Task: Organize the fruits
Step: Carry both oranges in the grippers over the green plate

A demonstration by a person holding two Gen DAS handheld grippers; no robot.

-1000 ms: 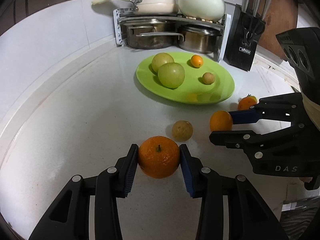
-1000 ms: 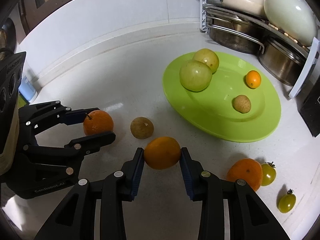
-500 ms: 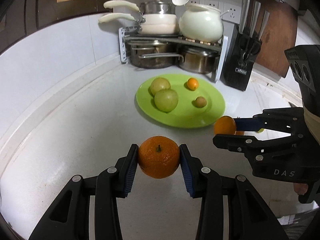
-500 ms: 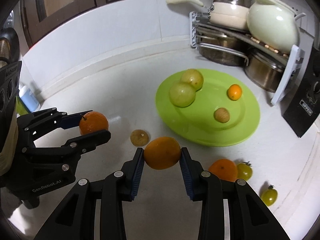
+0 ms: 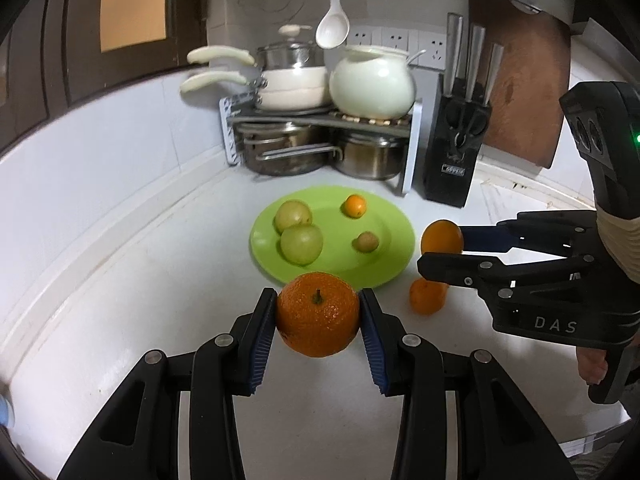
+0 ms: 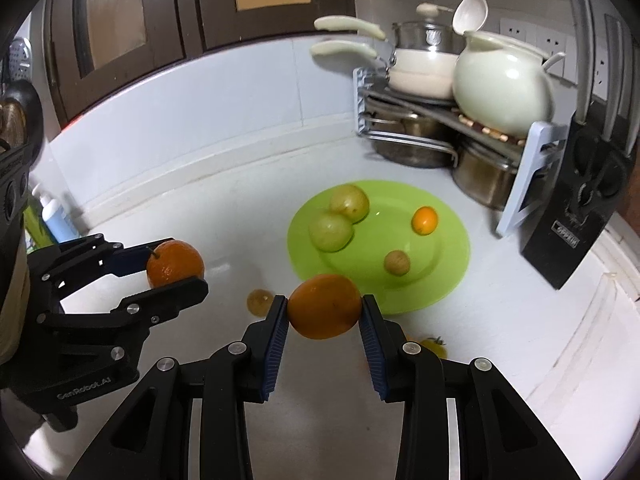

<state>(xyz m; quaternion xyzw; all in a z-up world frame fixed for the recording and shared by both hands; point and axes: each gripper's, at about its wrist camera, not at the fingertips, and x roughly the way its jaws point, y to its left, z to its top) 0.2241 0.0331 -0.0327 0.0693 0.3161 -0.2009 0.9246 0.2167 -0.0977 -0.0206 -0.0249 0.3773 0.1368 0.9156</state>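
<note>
Two grippers, left (image 5: 319, 314) and right (image 6: 324, 307), each clamp one orange (image 5: 318, 314) (image 6: 324, 306) between their fingers above the white tabletop (image 5: 140, 288). Beyond, a green plate (image 5: 384, 268) carries four fruits toward the far corner. One gripper reads "DAS", the other "GenRobot.AI".

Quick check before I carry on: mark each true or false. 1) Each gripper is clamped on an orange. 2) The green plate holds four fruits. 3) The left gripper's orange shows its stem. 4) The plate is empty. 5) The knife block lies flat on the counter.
1) True: the left gripper is shut on the stemmed orange, the right gripper on the smooth orange.
2) True: the green plate holds two green fruits, a small orange one and a small brown one.
3) True.
4) False: it holds four fruits.
5) False: the knife block stands upright by the pot rack.
</note>
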